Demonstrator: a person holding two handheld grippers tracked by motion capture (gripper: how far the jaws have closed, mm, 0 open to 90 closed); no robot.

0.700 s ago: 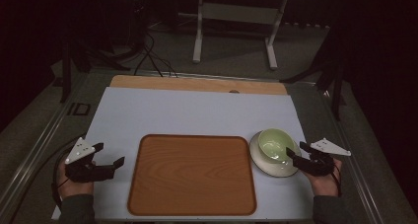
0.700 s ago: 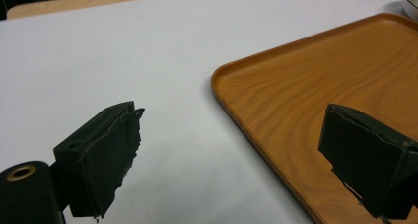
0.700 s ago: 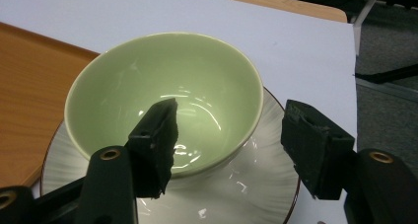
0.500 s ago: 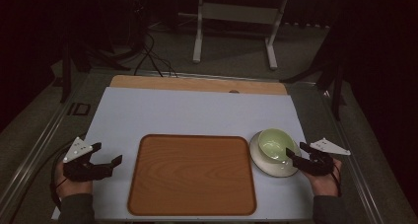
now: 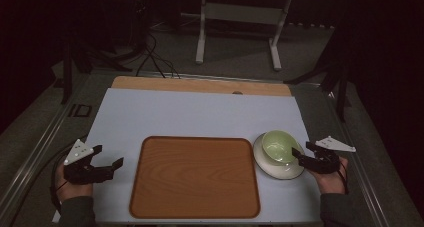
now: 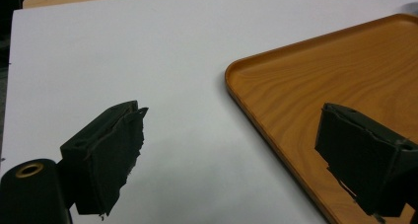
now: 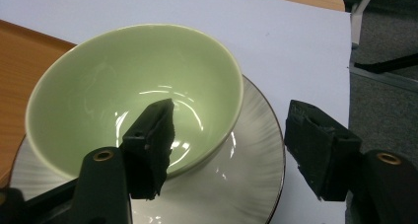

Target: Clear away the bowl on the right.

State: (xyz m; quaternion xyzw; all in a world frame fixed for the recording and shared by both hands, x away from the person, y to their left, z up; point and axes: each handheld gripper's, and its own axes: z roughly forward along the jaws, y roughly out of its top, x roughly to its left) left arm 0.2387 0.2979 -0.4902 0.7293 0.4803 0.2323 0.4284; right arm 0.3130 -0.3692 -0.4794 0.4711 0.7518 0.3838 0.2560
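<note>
A pale green bowl (image 5: 278, 146) sits on a white plate (image 5: 280, 170) just right of a wooden tray (image 5: 195, 177). My right gripper (image 5: 301, 152) is open at the bowl's right side. In the right gripper view, one jaw reaches inside the bowl (image 7: 133, 86) and the other hangs outside over the plate (image 7: 256, 155), so the rim stands between them, and the gripper (image 7: 231, 114) is not closed on it. My left gripper (image 5: 109, 157) is open over the white sheet left of the tray. The left gripper view shows this gripper (image 6: 234, 116) empty, with the tray's corner (image 6: 335, 61) ahead.
A white sheet (image 5: 200, 114) covers the table, with a wooden strip (image 5: 200, 85) along its far edge. Metal rails run along both sides of the table. Behind it a stand with white legs (image 5: 237, 17) stands on the dark floor, with cables (image 5: 150, 57) to its left.
My left gripper has drifted slightly left and toward the person. The right gripper, bowl and plate have stayed put.
</note>
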